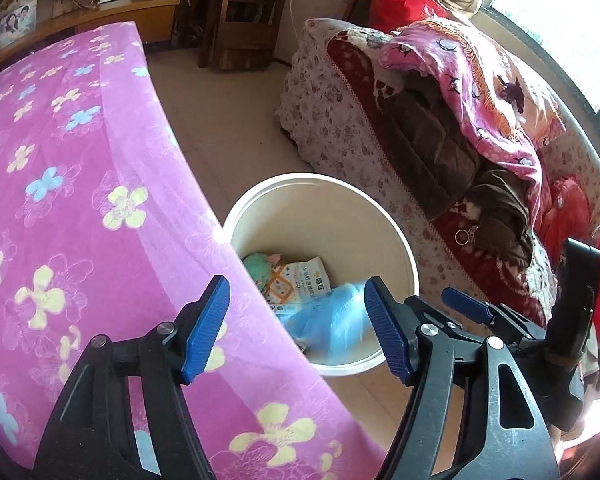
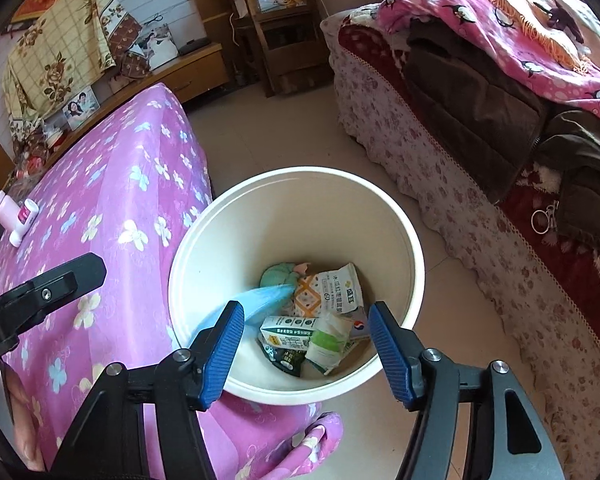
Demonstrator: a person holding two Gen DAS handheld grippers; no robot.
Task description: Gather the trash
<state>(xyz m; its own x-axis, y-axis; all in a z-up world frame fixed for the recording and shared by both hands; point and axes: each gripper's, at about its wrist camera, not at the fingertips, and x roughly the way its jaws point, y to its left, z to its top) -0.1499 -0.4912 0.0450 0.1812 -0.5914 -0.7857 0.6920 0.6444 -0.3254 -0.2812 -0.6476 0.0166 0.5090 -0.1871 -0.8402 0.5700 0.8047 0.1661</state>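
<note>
Both jaws stand apart and empty over the bin [image 2: 204, 240], where the blue bag [image 2: 256, 300] is blurred, seemingly falling: light, limp, slippery film, best pinched at a bunched fold.

Cream bucket [image 2: 300, 208] on a beige tiled floor [image 2: 284, 136]. Magenta cloth [image 1: 80, 168] over the worktop, scattered with yellow, blue and white flowers. Pale blue bag [image 2: 256, 300] inside the bucket (blurred), beside a white-and-orange packet [image 2: 328, 288] and a green-and-white carton [image 2: 286, 334]. Blue ribbed pads [image 2: 224, 354] on black tongs [image 2: 306, 354]. Pink blanket [image 1: 460, 80] with dark motifs, orange fringe.
</note>
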